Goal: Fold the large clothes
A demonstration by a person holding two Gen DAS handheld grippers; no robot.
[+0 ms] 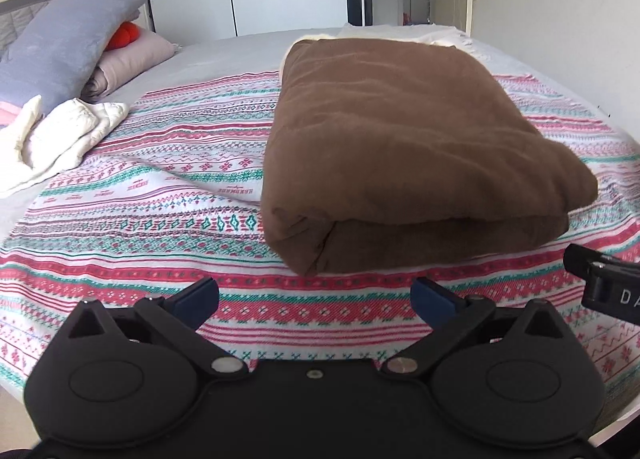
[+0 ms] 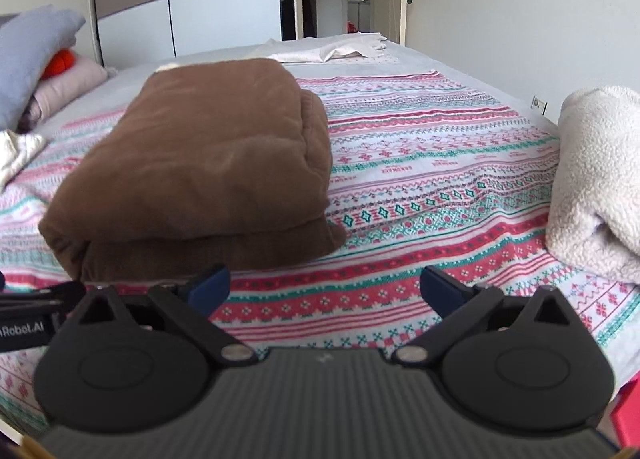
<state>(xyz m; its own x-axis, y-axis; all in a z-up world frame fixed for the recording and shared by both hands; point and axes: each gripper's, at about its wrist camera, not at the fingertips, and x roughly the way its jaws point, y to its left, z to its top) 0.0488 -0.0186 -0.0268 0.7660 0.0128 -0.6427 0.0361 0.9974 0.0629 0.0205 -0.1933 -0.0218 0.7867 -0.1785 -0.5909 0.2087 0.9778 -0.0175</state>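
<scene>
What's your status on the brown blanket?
Both hand-held grippers, left and right, open, empty. Brown blanket folded on bedspread. Nothing in the way.

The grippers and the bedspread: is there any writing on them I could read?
"Robot.AI": left gripper, its start cut off in the right wrist view.
"DA": right gripper, the rest cut off in the left wrist view.
Bedspread: small pink words upside down, too blurred to read.
</scene>
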